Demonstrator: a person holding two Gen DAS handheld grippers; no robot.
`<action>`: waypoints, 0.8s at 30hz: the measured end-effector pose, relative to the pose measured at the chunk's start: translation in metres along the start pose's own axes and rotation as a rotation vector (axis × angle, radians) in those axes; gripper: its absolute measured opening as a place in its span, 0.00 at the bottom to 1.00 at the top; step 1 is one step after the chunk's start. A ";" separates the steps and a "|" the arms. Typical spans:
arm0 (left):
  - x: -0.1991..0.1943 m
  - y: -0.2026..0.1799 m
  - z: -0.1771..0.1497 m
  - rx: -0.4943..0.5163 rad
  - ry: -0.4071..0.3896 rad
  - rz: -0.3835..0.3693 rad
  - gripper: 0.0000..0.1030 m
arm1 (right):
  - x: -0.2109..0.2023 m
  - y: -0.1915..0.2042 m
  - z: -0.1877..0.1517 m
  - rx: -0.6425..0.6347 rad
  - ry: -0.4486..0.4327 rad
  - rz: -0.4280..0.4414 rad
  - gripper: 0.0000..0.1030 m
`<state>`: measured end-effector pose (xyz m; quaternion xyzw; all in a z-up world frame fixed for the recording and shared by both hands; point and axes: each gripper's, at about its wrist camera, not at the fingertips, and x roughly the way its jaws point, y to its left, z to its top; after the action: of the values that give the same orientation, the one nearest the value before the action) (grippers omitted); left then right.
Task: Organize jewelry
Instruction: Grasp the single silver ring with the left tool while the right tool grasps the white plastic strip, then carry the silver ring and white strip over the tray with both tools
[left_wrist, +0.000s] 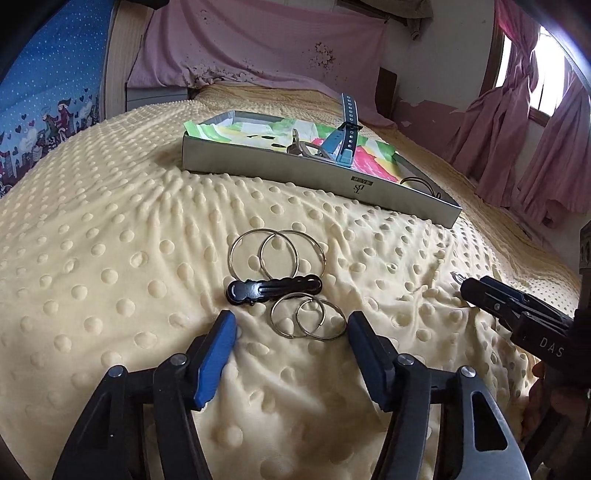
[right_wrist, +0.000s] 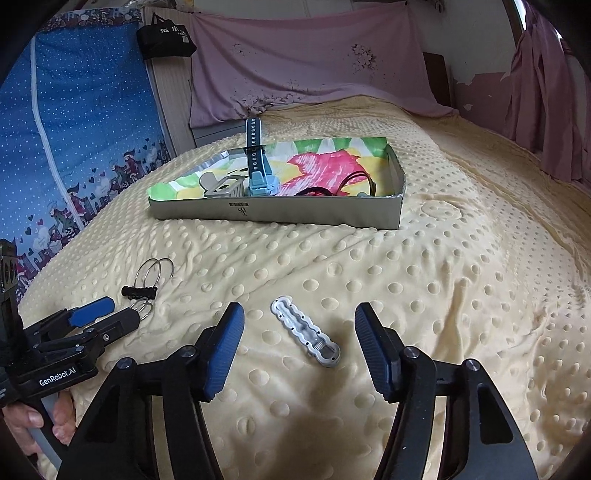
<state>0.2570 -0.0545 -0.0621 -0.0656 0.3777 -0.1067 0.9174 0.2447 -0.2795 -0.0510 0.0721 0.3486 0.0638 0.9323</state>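
Note:
On the yellow dotted blanket lie two large metal rings (left_wrist: 277, 254), a black hair clip (left_wrist: 273, 290) and two small rings (left_wrist: 308, 319). My left gripper (left_wrist: 291, 323) stands open low over the blanket, the small rings just between its blue fingertips, untouched. A silver wavy hair clip (right_wrist: 304, 336) lies between the fingers of my right gripper (right_wrist: 299, 317), which is open and clear of it. The left gripper (right_wrist: 107, 314) also shows at the left of the right wrist view, and the right gripper (left_wrist: 469, 288) at the right of the left wrist view.
A shallow grey cardboard box (right_wrist: 277, 212) lined with colourful paper sits farther back on the bed. It holds a blue watch (right_wrist: 256, 166), a grey claw clip (right_wrist: 221, 186) and dark hair ties. A blue wall hanging is left, pink curtains right.

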 end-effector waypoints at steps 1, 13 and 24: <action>0.001 0.001 0.000 -0.004 0.004 -0.005 0.58 | 0.004 0.000 0.000 0.001 0.010 0.000 0.50; -0.002 -0.003 -0.006 0.016 -0.002 -0.058 0.26 | 0.017 0.004 -0.006 0.008 0.067 0.041 0.28; -0.014 -0.016 -0.010 0.074 -0.038 -0.088 0.26 | 0.008 0.010 -0.011 -0.006 0.060 0.086 0.13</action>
<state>0.2385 -0.0668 -0.0563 -0.0501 0.3527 -0.1599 0.9206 0.2424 -0.2674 -0.0624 0.0822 0.3728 0.1071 0.9180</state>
